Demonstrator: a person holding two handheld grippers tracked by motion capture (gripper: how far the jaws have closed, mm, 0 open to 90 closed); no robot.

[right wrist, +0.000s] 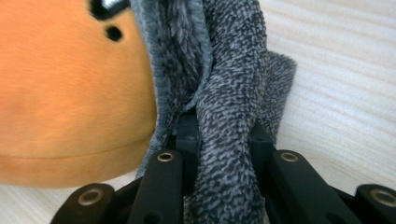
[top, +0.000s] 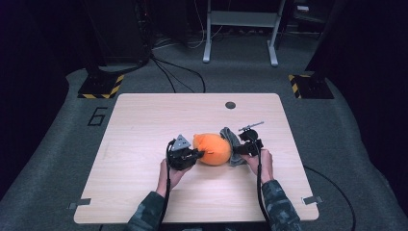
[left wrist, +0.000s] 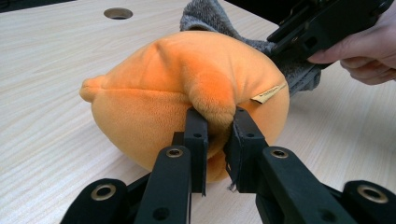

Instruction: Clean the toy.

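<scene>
Black jaws fill the bottom of the left gripper view, where the left gripper [left wrist: 215, 128] is pinched tight on a fold of the orange plush [left wrist: 187, 93]. That fold bulges up between the two pads, and the rest of the plush rests on the bench [left wrist: 51, 79]. A small tan label sits on the plush's flank, toward the far hand. Behind the plush lies a grey cloth [left wrist: 205, 16], and the right gripper [left wrist: 322, 28] reaches it from the far side, with fingers [left wrist: 359, 51] wrapped round its body.

From its own view, the right gripper [right wrist: 224, 140] is closed on a bunched strip of the cloth [right wrist: 229, 84], which runs up from between the jaws and lies against the plush [right wrist: 70, 93]. Two dark marks show near the top of the plush there, too close and blurred to tell what they are.

From the high view, the plush [top: 212, 149] sits near the middle of the bench [top: 144, 115], with the left gripper [top: 198, 154] touching its left side and the right gripper [top: 236, 149] on the cloth [top: 231, 139] just at its right. Both forearms come in from the near edge. A round hole [top: 230, 105] lies in the bench top beyond them, well apart from the plush.
</scene>
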